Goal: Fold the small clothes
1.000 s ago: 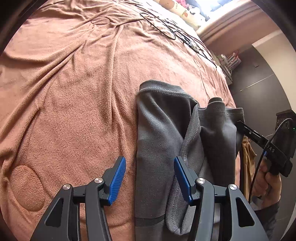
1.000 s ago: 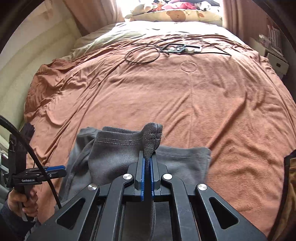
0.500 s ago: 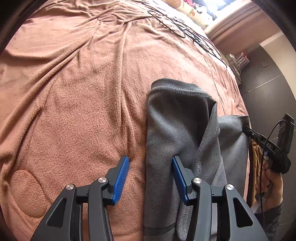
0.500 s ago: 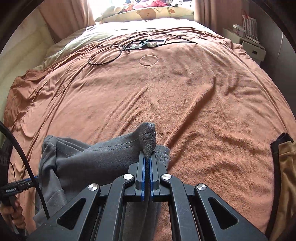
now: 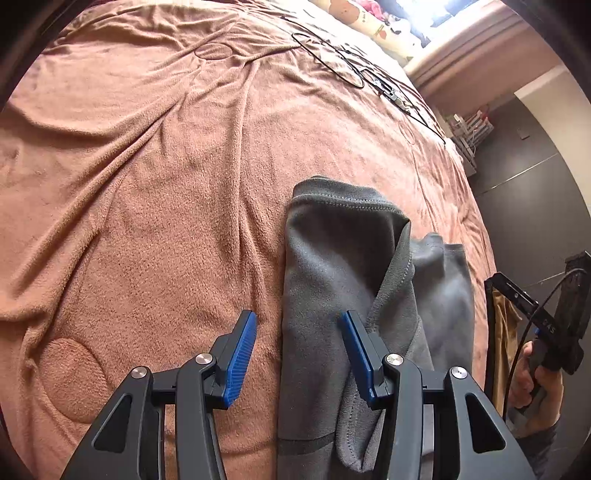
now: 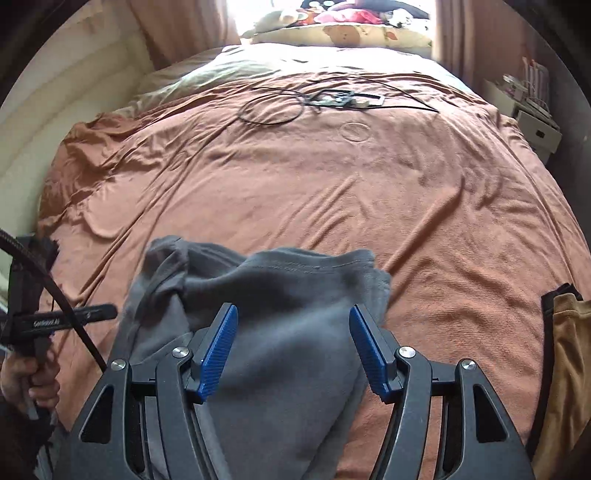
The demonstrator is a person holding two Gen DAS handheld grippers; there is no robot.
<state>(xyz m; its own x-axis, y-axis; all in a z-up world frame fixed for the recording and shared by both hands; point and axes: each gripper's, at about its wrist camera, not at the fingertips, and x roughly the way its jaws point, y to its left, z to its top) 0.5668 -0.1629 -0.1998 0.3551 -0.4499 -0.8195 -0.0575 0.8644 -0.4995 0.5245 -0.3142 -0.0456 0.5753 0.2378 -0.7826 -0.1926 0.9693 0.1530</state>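
Note:
A grey garment (image 5: 343, 258) lies folded lengthwise on the brown blanket (image 5: 147, 184), one flap laid over the other. My left gripper (image 5: 297, 354) is open and hovers over the garment's left edge, its pads clear of the cloth. In the right wrist view the garment (image 6: 295, 288) lies in a loose heap under my right gripper (image 6: 293, 347). That gripper's jaws are opening; the cloth lies below and between them, and the blue pads do not press it. A hand holds each gripper: the right gripper (image 5: 546, 325) shows at the left view's right edge, the left gripper (image 6: 66, 319) at the right view's left edge.
A tan garment (image 6: 569, 350) with a dark edge hangs at the bed's right side. Black cables (image 6: 269, 109) and a small device lie far up the blanket (image 6: 332, 184). Pillows (image 6: 343, 33) sit at the headboard. A white shelf unit (image 6: 535, 122) stands beside the bed.
The right gripper, shut on a pinch of the grey cloth before, has opened; the released fold now lies slack on the garment. The left gripper has hardly moved.

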